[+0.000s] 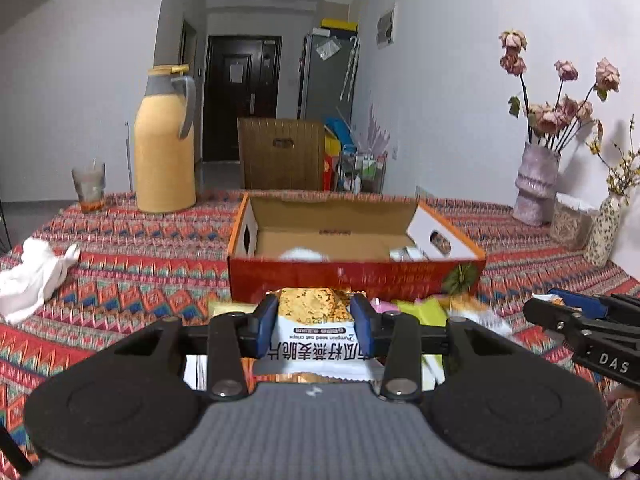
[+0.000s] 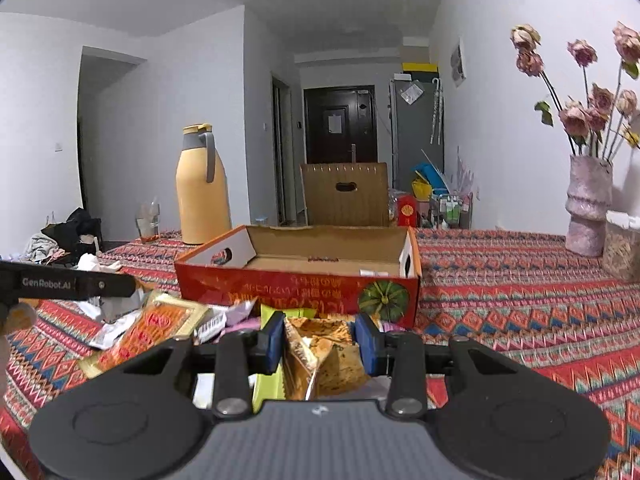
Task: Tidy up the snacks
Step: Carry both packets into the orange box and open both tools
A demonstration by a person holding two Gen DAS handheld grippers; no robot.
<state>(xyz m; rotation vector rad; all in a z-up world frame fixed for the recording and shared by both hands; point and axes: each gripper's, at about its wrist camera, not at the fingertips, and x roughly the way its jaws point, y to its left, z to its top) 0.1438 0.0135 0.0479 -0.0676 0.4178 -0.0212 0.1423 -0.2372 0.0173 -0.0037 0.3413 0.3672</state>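
An open red cardboard box (image 1: 352, 276) stands on the patterned tablecloth, also in the right wrist view (image 2: 296, 288); a few packets lie inside it. My left gripper (image 1: 316, 320) is shut on a white oat crisps packet (image 1: 312, 340) just in front of the box. My right gripper (image 2: 322, 344) is shut on an orange crinkled snack packet (image 2: 324, 360) near the box's front right corner. A pile of loose snack packets (image 2: 160, 324) lies in front of the box. The right gripper shows at the right in the left wrist view (image 1: 560, 312).
A yellow thermos jug (image 1: 166, 148) and a glass (image 1: 89, 186) stand at the back left. A crumpled white tissue (image 1: 32, 276) lies at the left. A pink vase of dried roses (image 1: 536, 184) and jars stand at the right. A brown carton (image 1: 280, 154) stands behind the table.
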